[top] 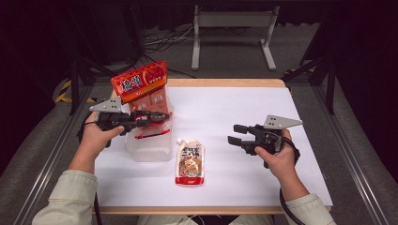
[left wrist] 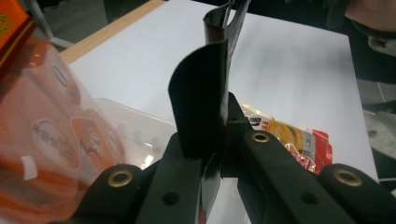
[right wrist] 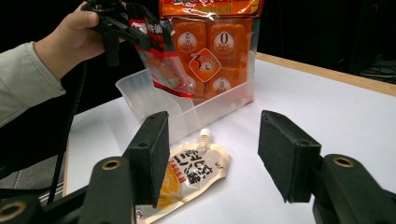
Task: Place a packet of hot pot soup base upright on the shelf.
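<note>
A clear plastic container [top: 148,152] sits on the white table at the left, and a tall orange snack bag [top: 141,82] stands in its far end. My left gripper [top: 157,115] is shut on the top edge of a small red pouch [top: 151,129], which hangs over the container. In the left gripper view the jaws [left wrist: 224,126] pinch the pouch's dark back [left wrist: 201,102]. A spouted pouch [top: 190,161] lies flat on the table just right of the container. My right gripper [top: 236,133] stands open over the table, right of that pouch, with nothing between its jaws [right wrist: 219,149].
The white sheet [top: 234,103] has bare room at the centre and right. A wooden table edge [top: 225,83] runs along the far side. A metal stand [top: 232,21] and cables lie on the floor beyond. Metal rails flank the table.
</note>
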A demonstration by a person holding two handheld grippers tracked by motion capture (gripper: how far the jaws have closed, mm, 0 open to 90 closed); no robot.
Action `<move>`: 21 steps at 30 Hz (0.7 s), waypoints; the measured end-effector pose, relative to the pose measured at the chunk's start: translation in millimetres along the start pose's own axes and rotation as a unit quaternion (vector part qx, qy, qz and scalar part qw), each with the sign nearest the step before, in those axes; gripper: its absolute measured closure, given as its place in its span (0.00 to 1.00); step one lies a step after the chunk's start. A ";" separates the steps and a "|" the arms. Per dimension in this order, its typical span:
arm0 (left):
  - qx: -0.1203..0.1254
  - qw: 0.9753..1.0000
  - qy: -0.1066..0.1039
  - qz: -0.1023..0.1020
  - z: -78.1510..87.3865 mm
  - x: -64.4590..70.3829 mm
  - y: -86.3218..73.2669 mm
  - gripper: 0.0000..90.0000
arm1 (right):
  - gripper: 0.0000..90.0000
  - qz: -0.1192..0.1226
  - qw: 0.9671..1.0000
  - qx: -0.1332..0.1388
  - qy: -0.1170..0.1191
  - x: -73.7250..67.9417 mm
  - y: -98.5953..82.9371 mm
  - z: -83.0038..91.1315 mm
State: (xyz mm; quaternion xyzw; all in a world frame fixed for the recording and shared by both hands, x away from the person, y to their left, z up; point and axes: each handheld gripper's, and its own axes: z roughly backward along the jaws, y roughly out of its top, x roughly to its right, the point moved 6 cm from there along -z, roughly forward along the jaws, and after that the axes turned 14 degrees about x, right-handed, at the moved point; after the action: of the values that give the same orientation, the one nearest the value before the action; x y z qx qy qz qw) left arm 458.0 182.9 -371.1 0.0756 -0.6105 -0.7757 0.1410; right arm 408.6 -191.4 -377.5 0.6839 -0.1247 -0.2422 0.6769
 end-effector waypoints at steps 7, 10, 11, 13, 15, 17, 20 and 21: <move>-0.015 1.000 -0.010 -0.009 6.2 2.6 2.1 0.99 | 0.49 -0.002 1.000 0.003 -0.001 0.5 0.4 1.9; -0.016 1.000 0.000 -0.002 4.8 -1.8 -2.3 0.99 | 0.49 -0.003 1.000 0.002 -0.001 1.0 -0.7 1.4; -0.010 1.000 0.003 0.002 2.9 -3.9 -4.4 0.99 | 0.49 -0.003 1.000 0.001 -0.001 0.8 -0.9 1.1; -0.009 1.000 0.006 0.007 -1.8 -6.0 -9.1 0.98 | 0.49 -0.002 1.000 0.000 0.001 -0.3 -0.9 0.2; -0.009 1.000 0.006 0.009 -5.3 -6.5 -12.4 0.98 | 0.49 -0.002 1.000 0.001 0.001 -0.3 -0.7 0.0; -0.010 1.000 0.006 0.013 -7.8 -6.9 -15.2 0.97 | 0.49 -0.002 1.000 0.000 0.000 0.3 -1.1 -0.2; -0.011 1.000 0.011 0.021 -9.7 -9.2 -19.4 0.96 | 0.49 -0.003 1.000 -0.001 0.001 0.7 -2.1 -0.4; -0.008 1.000 0.012 0.026 -10.0 -9.5 -20.2 0.94 | 0.49 -0.003 1.000 -0.001 0.001 0.7 -2.3 -0.4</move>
State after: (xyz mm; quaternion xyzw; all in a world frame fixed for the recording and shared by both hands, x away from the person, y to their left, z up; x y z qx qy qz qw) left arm 467.4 181.0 -393.6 0.0673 -0.6041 -0.7759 0.1690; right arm 409.0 -191.3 -379.9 0.6834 -0.1219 -0.2436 0.6773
